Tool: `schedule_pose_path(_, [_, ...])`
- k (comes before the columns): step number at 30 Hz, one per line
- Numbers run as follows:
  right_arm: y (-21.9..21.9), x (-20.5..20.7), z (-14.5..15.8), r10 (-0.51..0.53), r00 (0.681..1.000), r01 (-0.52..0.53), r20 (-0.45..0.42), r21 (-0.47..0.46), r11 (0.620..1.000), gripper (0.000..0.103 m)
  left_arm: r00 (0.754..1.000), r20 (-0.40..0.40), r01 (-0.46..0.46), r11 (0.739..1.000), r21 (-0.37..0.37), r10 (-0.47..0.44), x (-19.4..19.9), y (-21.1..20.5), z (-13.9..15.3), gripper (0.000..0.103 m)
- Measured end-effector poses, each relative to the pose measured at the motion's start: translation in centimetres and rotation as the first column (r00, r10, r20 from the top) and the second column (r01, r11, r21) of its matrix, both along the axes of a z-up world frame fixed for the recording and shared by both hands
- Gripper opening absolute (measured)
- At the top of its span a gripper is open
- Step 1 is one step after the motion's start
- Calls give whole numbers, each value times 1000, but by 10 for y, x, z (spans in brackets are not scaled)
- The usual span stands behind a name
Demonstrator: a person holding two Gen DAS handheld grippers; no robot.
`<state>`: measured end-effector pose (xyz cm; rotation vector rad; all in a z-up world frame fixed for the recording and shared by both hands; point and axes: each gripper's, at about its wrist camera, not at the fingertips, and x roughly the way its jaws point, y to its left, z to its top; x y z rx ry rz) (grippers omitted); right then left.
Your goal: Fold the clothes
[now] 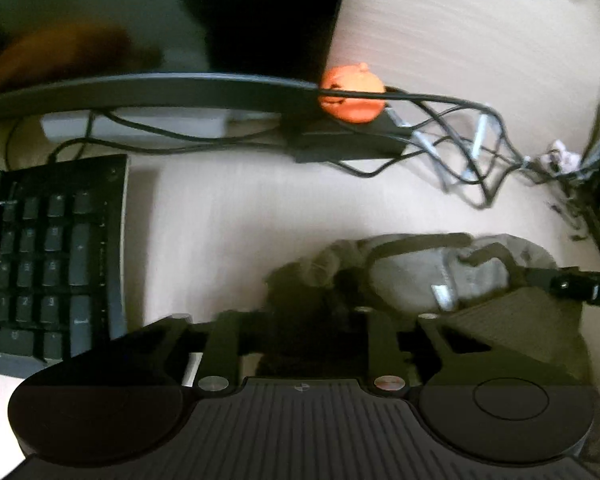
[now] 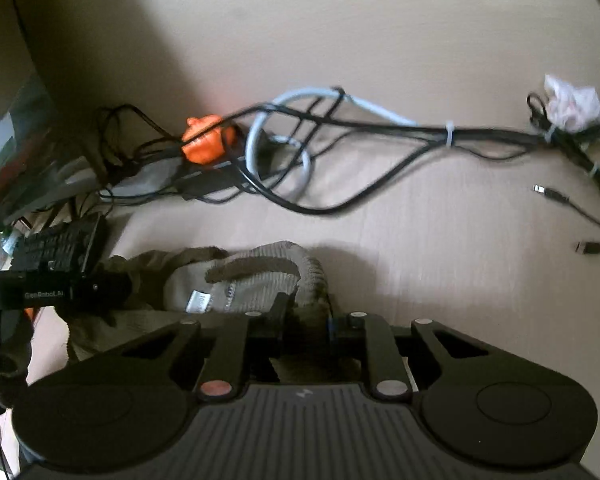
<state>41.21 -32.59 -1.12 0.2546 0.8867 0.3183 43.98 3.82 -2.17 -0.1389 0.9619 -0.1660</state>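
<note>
**Both grippers on the garment, cables close behind**

The garment (image 2: 256,280), olive-grey knit with its neck label up, lies bunched on the desk (image 2: 440,260), near its front edge. The right gripper (image 2: 306,320) is clamped on the collar rib. The left gripper (image 1: 300,320) sits over dark cloth at the other side; whether it grips is hidden. Risk: pushing the fabric forward may snag the cables (image 2: 340,136) or nudge the keyboard (image 1: 52,256), and a thin pinch could slip.

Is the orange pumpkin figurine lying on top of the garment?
No, the orange pumpkin figurine sits back among the cables, with bare desk between it and the olive knit garment.
</note>
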Motion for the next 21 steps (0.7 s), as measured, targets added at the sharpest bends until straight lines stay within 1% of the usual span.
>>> schedule_pose_path(1, [-1,2,0,-7,1000,7,8,-7,1000,21,1000,10,7,1000,5,-7,-1,1,2,27])
schedule_pose_path(3, [1,6,-4,-16,1000,16,11,-30,999,23,1000,13,5,1000,14,-5,1,4,2,42])
schedule_pose_path(4, [1,8,-7,-16,1000,16,7,-32,999,26,1000,10,3,1000,18,-3,3,5,0,45])
schedule_pose_path(5, [1,9,-10,-13,1000,13,5,-33,999,27,1000,4,1,1000,20,-1,5,6,-3,50])
schedule_pose_path(7, [0,11,-17,-7,1000,7,4,-25,1000,30,1000,-5,4,1000,16,-4,8,7,-8,51])
schedule_pose_path(8, [-1,12,-20,-4,1000,4,6,-17,1000,31,1000,0,14,1000,13,-14,9,6,-10,56])
schedule_pose_path(9, [-1,12,-20,0,1000,0,8,-7,1000,31,1000,7,26,1000,17,-26,9,5,-11,59])
schedule_pose_path(10, [-1,13,-21,7,1000,-7,2,1,1000,27,999,12,36,999,25,-36,8,2,-12,60])
schedule_pose_path(11, [0,14,-21,17,1000,-17,-10,12,1000,22,999,18,46,998,34,-47,8,-1,-12,61])
schedule_pose_path(12, [1,14,-21,25,999,-25,-22,23,999,16,998,25,57,997,51,-59,8,-5,-13,59])
schedule_pose_path(13, [1,12,-18,26,999,-25,-27,35,999,14,997,34,69,994,80,-72,6,-9,-14,57])
schedule_pose_path(14, [1,6,-11,23,1000,-22,-21,47,999,14,995,42,82,991,103,-86,3,-14,-13,32])
schedule_pose_path(15, [1,0,-3,22,1000,-22,-8,63,998,13,994,47,95,989,115,-101,-1,-17,-8,16])
schedule_pose_path(17, [-3,-25,27,39,998,-44,54,105,994,12,990,55,122,983,138,-131,-9,-24,2,14])
schedule_pose_path(18, [-5,-43,47,51,994,-62,93,118,991,12,985,76,141,979,144,-153,-19,-26,13,14])
schedule_pose_path(21, [-5,-104,91,84,980,-104,182,103,989,12,950,196,216,965,148,-243,-74,-24,69,13])
